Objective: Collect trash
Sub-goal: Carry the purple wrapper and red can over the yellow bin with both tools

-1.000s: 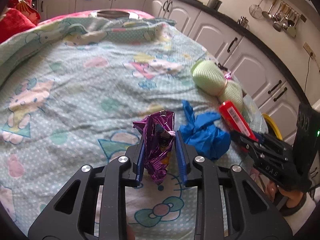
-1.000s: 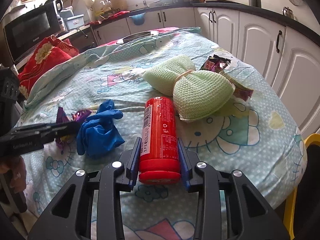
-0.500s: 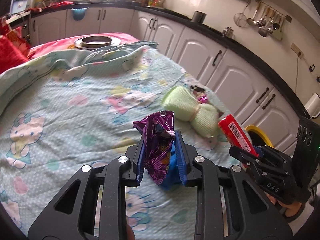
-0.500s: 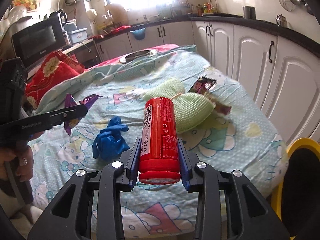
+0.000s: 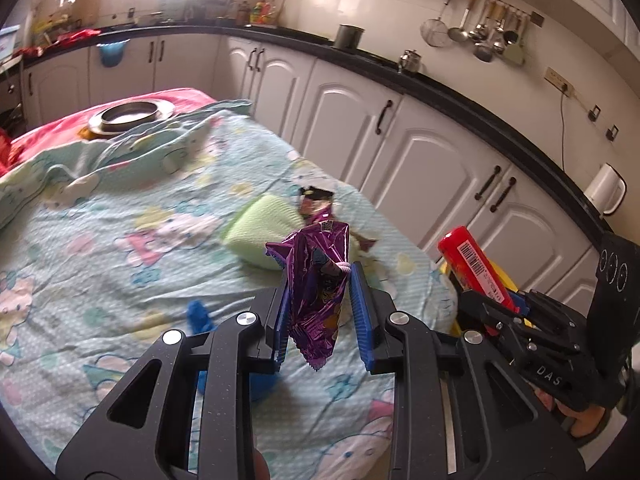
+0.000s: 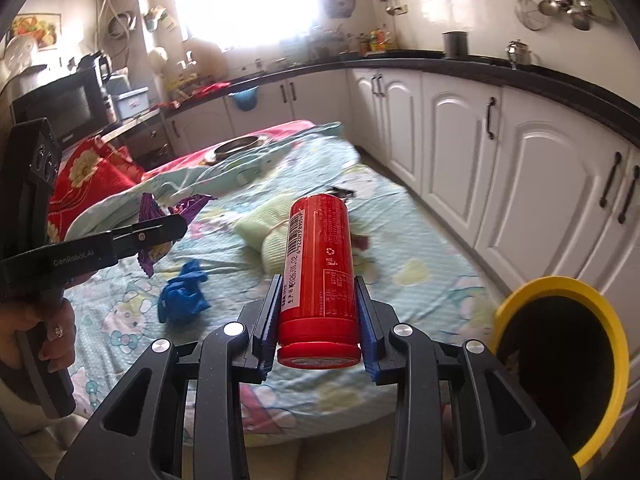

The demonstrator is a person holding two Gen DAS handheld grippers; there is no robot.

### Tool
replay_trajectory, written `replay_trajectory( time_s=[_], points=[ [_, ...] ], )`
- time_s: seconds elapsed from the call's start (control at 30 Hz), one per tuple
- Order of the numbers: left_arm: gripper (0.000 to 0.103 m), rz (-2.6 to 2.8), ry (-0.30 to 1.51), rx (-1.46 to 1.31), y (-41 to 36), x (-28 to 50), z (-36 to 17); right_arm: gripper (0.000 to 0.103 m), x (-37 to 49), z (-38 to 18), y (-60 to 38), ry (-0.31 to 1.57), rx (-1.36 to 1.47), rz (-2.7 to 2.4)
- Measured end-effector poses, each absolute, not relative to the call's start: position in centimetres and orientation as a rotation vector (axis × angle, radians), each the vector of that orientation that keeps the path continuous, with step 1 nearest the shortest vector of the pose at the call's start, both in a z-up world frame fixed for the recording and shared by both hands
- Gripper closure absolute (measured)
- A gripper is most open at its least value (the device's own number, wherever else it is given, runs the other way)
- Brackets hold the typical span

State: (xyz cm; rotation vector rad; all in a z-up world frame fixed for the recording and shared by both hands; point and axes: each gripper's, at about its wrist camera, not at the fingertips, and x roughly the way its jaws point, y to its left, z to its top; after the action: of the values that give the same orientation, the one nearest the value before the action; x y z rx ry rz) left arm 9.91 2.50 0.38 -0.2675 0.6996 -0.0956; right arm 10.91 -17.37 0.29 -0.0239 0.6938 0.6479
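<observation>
My left gripper is shut on a crumpled purple foil wrapper and holds it in the air above the bed. My right gripper is shut on a red cylindrical can, held above the bed's near edge; the can also shows in the left wrist view. A yellow-rimmed bin stands low at the right of the can. A crumpled blue glove lies on the bedspread. Another dark wrapper lies beside a green mesh bundle.
The bed carries a light blue cartoon bedspread. A metal plate sits at its far end. White cabinets run along the right. A red cushion lies at the left. The left gripper shows in the right wrist view.
Both grippers have lifted up and back from the bed with their loads. The yellow bin has come into the right wrist view.
</observation>
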Motion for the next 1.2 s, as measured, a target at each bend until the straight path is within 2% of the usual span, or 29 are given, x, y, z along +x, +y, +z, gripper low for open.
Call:
replay_trajectory(
  time_s=[1.2],
  points=[
    [0.082, -0.317, 0.708, -0.15, -9.2, 12.8, -0.1, 0.071, 12.1, 0.0, -31.8, 0.694, 0.157, 0.313]
  ],
)
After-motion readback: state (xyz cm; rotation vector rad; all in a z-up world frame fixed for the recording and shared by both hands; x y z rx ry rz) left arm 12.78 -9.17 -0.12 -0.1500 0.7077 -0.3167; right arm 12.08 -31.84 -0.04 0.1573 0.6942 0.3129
